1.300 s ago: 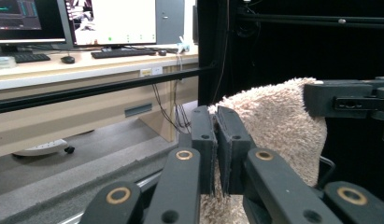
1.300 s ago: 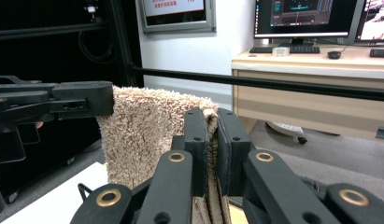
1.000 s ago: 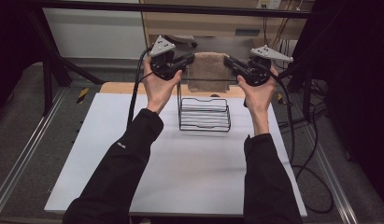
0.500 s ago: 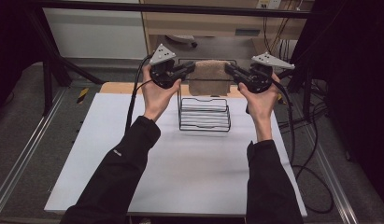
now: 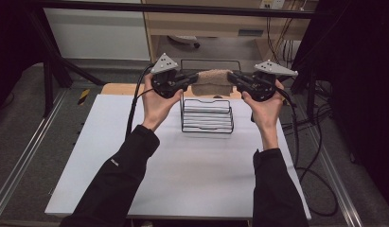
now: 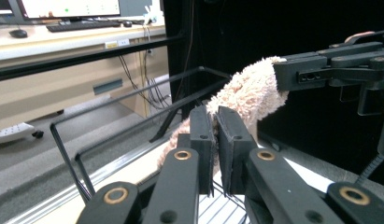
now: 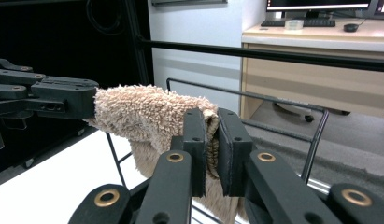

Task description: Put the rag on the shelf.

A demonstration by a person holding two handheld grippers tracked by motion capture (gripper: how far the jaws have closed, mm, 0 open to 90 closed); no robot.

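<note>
Your left gripper (image 5: 191,81) & right gripper (image 5: 231,78) face each other w/ the towel (image 5: 212,81) stretched between them, each end pinched in its jaws. Towel hangs above the back edge of the wire rack (image 5: 207,116), which stands on the table (image 5: 192,170) between your hands, toward the far edge.

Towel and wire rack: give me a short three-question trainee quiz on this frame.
1. True or false: the beige towel lies flat on the white table.
2. How many grippers clamp the towel? A) none B) one C) two
3. What stands below the towel?

Key:
1. False; it is stretched in the air between the left gripper and the right gripper.
2. C; each is shut on one end.
3. The black wire rack, standing on the table.
</note>
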